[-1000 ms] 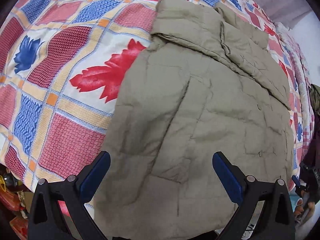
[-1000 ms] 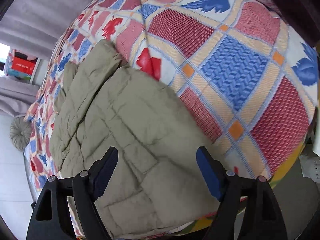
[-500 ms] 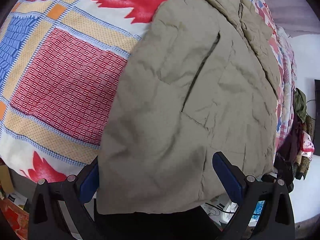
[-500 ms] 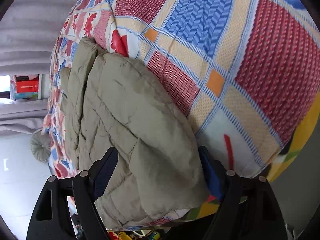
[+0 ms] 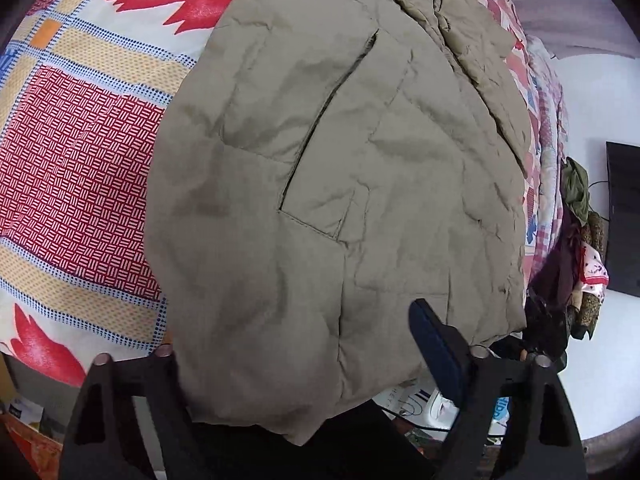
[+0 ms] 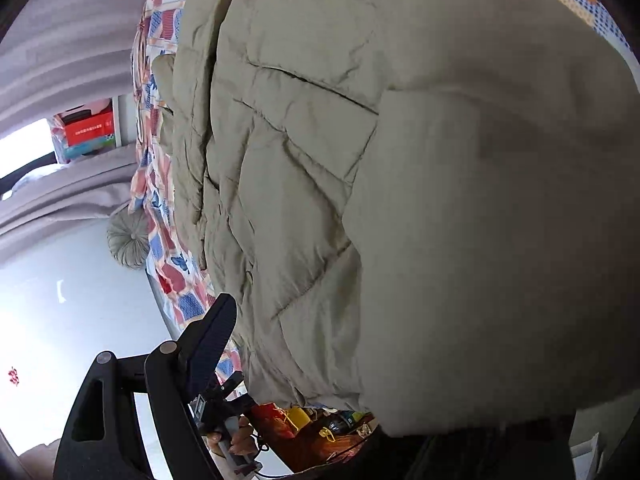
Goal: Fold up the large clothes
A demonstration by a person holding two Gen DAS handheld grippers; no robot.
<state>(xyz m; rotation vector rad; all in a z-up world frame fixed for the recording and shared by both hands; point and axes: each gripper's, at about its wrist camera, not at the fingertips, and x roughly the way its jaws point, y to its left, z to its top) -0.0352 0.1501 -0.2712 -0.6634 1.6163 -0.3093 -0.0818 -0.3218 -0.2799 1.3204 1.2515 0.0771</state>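
Jacket (image 5: 320, 184) hem sits between my left gripper (image 5: 296, 356) jaws, which are closing; my right gripper (image 6: 360, 360) gapes around its corner, unclamped. Beyond, it lies spread over the patterned quilt (image 5: 80, 184), no bottom fold made yet.

Left wrist view: sits behind the left hand-held gripper (image 5: 304, 356), looks steeply down over the near edge of the bed (image 5: 76, 184), close on the jacket (image 5: 320, 184) hem. Far side of the room shows at frame right.

Right wrist view: sits behind the right hand-held gripper (image 6: 360, 360), tilted down less steeply, rolled, very close; jacket (image 6: 400, 160) fills most of the frame. Curtain (image 6: 60, 52) and floor at left.

Shared: the same jacket and patterned bed (image 6: 160, 208) cover, seen from opposite ends of the hem.
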